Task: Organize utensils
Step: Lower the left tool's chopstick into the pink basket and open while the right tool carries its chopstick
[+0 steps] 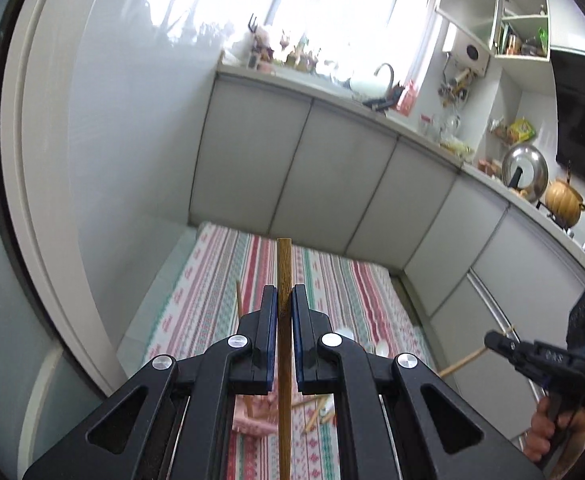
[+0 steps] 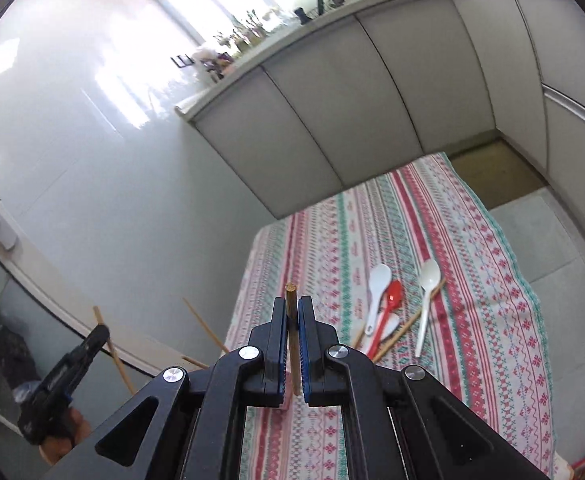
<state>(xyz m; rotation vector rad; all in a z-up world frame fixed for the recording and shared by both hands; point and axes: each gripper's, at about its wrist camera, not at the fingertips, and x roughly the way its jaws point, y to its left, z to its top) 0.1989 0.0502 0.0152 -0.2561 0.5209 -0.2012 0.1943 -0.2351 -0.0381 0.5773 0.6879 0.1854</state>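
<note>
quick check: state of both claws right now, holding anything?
Left claw: closed on a wooden chopstick.
Right claw: closed on another wooden chopstick.

1. The left wrist view rides on the left gripper (image 1: 284, 300), looking forward along its jaws and slightly downward, close above the striped tablecloth (image 1: 332, 280) on the surface, toward the cabinets (image 1: 304, 168) and window (image 1: 332, 0).
2. The right wrist view sits on the right gripper (image 2: 291, 312), tilted down and rolled, so the cabinets (image 2: 332, 120) slant.
3. Both views share the tablecloth (image 2: 452, 240), cabinets and sink faucet (image 1: 386, 72); each catches the other gripper at its edge.
</note>
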